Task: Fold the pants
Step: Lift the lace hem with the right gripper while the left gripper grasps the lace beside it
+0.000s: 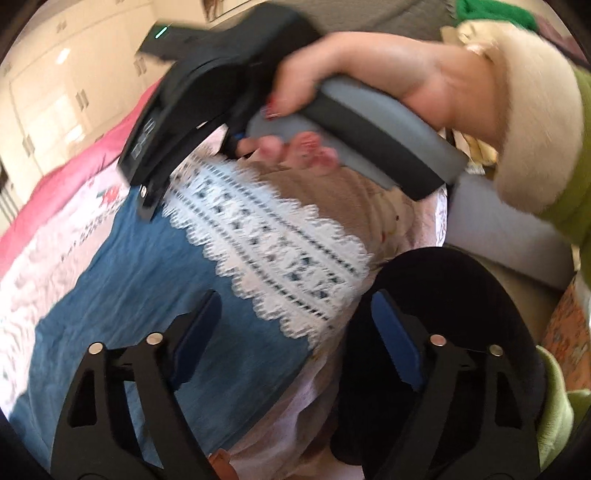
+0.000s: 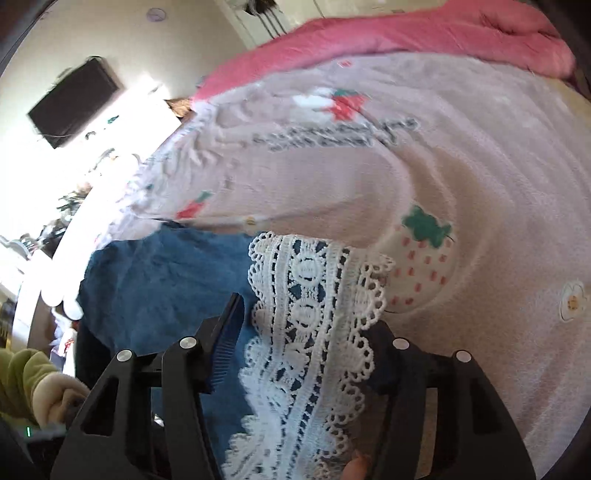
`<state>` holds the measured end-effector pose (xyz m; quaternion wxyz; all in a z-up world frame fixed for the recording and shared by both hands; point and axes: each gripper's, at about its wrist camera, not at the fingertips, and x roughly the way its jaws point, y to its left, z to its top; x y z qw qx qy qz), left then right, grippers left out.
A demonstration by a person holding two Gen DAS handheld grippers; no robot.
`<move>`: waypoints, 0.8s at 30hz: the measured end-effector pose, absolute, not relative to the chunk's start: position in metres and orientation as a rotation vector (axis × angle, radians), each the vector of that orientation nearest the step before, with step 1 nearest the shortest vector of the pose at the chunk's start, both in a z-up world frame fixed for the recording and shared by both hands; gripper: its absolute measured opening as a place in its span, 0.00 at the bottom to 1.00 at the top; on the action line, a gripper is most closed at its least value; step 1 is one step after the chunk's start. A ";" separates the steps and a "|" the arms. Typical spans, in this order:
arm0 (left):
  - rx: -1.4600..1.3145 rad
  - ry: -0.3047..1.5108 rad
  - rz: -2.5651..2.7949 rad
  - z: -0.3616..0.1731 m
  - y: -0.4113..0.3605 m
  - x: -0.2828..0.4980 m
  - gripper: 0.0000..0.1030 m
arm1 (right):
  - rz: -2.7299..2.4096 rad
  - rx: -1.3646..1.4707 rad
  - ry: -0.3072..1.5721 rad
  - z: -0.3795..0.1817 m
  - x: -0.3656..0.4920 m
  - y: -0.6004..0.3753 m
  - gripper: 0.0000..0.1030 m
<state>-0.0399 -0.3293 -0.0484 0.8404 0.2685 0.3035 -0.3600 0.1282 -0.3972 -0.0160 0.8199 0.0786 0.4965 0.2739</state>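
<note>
One pair of blue denim pants (image 2: 155, 280) with a white lace hem band (image 2: 306, 354) lies mid-frame on the pink strawberry-print bedspread (image 2: 480, 177). Right gripper (image 2: 299, 332) straddles the lace, half open, grip unclear. Left gripper (image 1: 291, 332) hovers wide open, empty.

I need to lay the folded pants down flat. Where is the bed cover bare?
Bare: the pale pink strawberry-print blanket between the white lace hem and the bright pink quilt. Crowded: the blue denim pants on the left, where both grippers work.
</note>
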 end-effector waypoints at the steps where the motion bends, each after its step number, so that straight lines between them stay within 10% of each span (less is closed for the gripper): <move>1: 0.595 0.626 -0.757 -0.052 -0.333 -0.042 0.72 | 0.588 0.175 1.066 -0.019 0.130 -0.398 0.54; 6: 0.729 0.571 -0.694 -0.075 -0.355 -0.053 0.64 | 0.603 0.210 1.072 -0.021 0.132 -0.399 0.62; 13: 0.666 0.565 -0.661 -0.067 -0.341 -0.045 0.12 | 0.595 0.184 1.075 -0.015 0.129 -0.391 0.80; 24: 0.244 0.630 -0.785 -0.015 -0.263 -0.029 0.09 | 0.501 0.336 1.161 -0.009 0.105 -0.418 0.86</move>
